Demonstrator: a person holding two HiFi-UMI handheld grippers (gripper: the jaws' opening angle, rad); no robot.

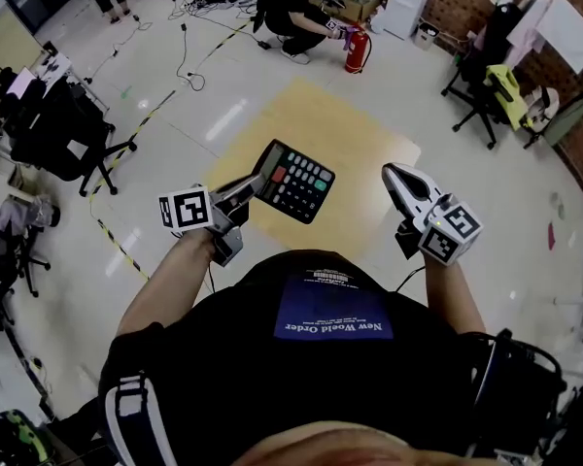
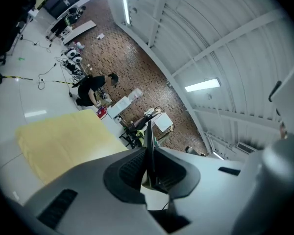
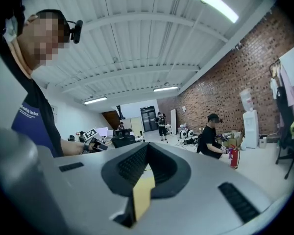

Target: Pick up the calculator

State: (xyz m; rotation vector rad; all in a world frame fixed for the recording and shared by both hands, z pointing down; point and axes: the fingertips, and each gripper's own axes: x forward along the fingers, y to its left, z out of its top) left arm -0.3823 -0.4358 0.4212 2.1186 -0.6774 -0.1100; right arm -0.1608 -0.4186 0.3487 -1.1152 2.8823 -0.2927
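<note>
While left tongs (image 1: pixel 256 186) squeezed calculator (image 1: pixel 297 182) by its edge, it hung in air over yellow floor mat (image 1: pixel 355 129). Right tongs (image 1: pixel 393 172) pinched together, nothing inside. Pick-up looked done. Next move likely needed only firm, steady hold.

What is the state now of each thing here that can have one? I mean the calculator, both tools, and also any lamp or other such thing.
calculator: held in the air by one edge, keys facing up.
left tool: shut on the calculator's edge.
right tool: shut, nothing between its jaws.
ceiling lamp: switched on.
fire extinguisher: standing upright.
</note>
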